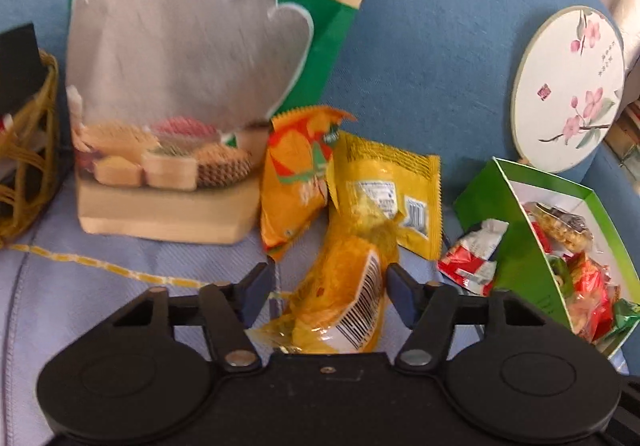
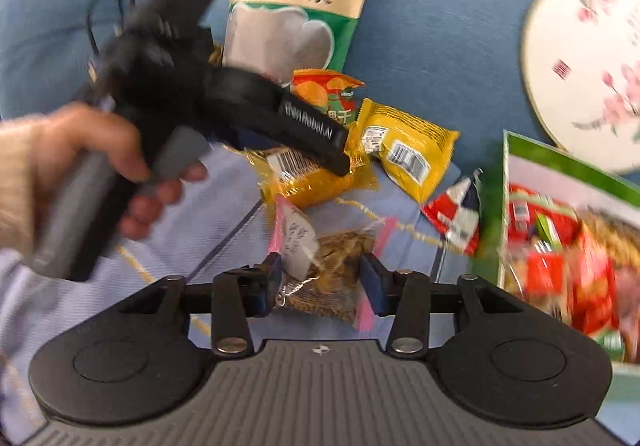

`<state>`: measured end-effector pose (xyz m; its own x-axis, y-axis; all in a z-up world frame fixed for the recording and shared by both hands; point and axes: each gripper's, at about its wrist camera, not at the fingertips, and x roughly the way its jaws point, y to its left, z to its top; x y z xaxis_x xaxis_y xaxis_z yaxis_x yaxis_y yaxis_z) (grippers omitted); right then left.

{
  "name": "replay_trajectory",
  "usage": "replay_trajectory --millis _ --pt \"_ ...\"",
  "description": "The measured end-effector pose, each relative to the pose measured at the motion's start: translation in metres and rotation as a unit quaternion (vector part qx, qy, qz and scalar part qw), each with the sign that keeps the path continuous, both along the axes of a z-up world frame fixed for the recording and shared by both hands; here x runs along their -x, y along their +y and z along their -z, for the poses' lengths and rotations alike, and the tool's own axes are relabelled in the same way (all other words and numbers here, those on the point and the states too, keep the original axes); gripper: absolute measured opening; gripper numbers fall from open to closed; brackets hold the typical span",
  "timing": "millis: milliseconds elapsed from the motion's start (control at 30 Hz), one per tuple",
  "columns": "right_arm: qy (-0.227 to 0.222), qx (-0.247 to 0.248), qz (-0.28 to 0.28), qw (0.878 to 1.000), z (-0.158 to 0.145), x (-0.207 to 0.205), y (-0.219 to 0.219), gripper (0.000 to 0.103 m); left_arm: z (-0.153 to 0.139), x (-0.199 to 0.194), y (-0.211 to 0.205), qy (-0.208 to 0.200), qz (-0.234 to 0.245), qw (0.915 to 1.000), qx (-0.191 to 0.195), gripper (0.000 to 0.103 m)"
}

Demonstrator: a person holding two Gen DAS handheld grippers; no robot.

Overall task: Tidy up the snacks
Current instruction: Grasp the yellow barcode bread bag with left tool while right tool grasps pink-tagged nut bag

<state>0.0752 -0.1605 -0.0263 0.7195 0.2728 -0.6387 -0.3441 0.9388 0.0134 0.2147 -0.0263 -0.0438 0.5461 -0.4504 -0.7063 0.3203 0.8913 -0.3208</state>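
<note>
Between my left fingers a yellow pack is lying on the sofa; they are spread, not pinching. Right fingers are spread around a clear bag. Slippery wrappers could slide out, missing the box.

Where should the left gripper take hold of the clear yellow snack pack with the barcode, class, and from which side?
Grip the yellow pack across its narrow width at the middle, coming from its near end along its length, as the left gripper already lines up. The pack lies flat and elongated, pointing away toward the big bag, so its long sides face the open fingers. Its crinkly ends look floppier.
</note>
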Motion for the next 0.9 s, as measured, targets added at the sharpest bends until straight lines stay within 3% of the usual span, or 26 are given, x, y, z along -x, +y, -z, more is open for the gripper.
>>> replay_trajectory --millis 67,100,133,333,400,433,500,600,700,800,900 --pt "0.008 -0.032 0.006 0.999 -0.003 0.004 -0.009 0.064 0.000 0.001 0.001 0.013 0.004 0.9999 0.008 0.054" --pt "0.014 -0.041 0.008 0.999 -0.003 0.005 -0.012 0.062 -0.001 0.005 0.000 0.014 0.009 0.9999 0.004 0.042" --pt "0.021 -0.043 0.011 0.999 -0.002 0.006 -0.014 0.062 -0.002 0.010 0.000 0.016 0.020 0.9997 0.000 0.038" --pt "0.035 -0.042 -0.005 0.998 0.010 0.023 -0.010 0.063 -0.003 0.057 0.017 0.029 0.044 0.9986 -0.005 0.036" --pt "0.022 -0.036 -0.006 0.999 0.011 0.029 -0.009 0.075 -0.003 0.069 0.031 0.036 0.035 0.9987 0.008 0.038" --pt "0.016 -0.032 -0.005 0.999 0.011 0.030 -0.009 0.091 -0.004 0.075 0.036 0.035 0.029 0.9989 0.011 0.039" --pt "0.000 -0.016 0.000 1.000 0.009 0.029 -0.009 0.103 -0.007 0.084 0.044 0.030 0.016 0.9994 0.012 0.056" --pt "-0.034 0.025 -0.021 0.999 0.006 0.018 -0.003 0.103 -0.012 0.092 0.050 0.024 0.012 0.9995 0.018 0.076" --pt "-0.050 0.074 -0.040 0.995 0.010 -0.002 0.002 0.103 -0.015 0.092 0.050 0.021 0.018 0.9995 0.017 0.090" --pt "-0.042 0.120 -0.057 0.990 0.017 -0.022 0.005 0.103 -0.014 0.092 0.046 0.018 0.029 0.9993 0.014 0.096" --pt "-0.019 0.144 -0.079 0.986 0.026 -0.037 0.009 0.103 -0.008 0.088 0.039 0.023 0.039 0.9990 0.006 0.095"
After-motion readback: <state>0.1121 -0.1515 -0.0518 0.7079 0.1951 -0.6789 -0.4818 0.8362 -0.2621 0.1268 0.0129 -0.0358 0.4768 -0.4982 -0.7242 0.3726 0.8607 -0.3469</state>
